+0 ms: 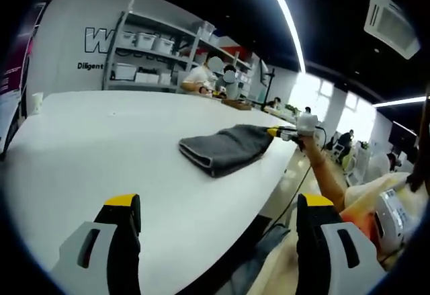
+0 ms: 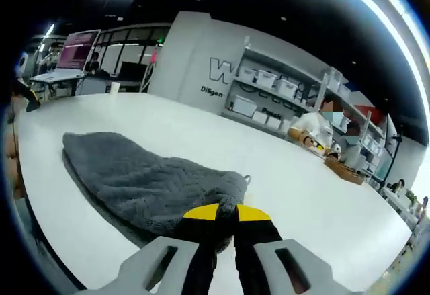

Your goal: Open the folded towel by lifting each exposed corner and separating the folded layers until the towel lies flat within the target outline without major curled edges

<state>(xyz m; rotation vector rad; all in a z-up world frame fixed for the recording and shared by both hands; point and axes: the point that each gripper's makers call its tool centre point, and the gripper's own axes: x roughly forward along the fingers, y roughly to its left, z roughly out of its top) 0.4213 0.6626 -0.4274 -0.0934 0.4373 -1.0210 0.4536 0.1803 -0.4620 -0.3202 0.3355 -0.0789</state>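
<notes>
While the right gripper (image 2: 227,216) at the bottom centre of the right gripper view has its jaws pinched on the near corner of the grey towel (image 2: 144,177), the towel lies folded on the white table (image 2: 289,174), stretching toward the upper left. Low in the left gripper view, the left gripper (image 1: 218,224) holds its jaws spread wide apart above the table edge, well short of the towel at centre frame.

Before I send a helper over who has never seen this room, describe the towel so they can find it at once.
Look for the long white table in front of the shelving unit. Near its edge lies the towel, a dark grey, fuzzy, folded cloth, the only soft dark item on that white top, with the right tongs shut on one corner.
</notes>
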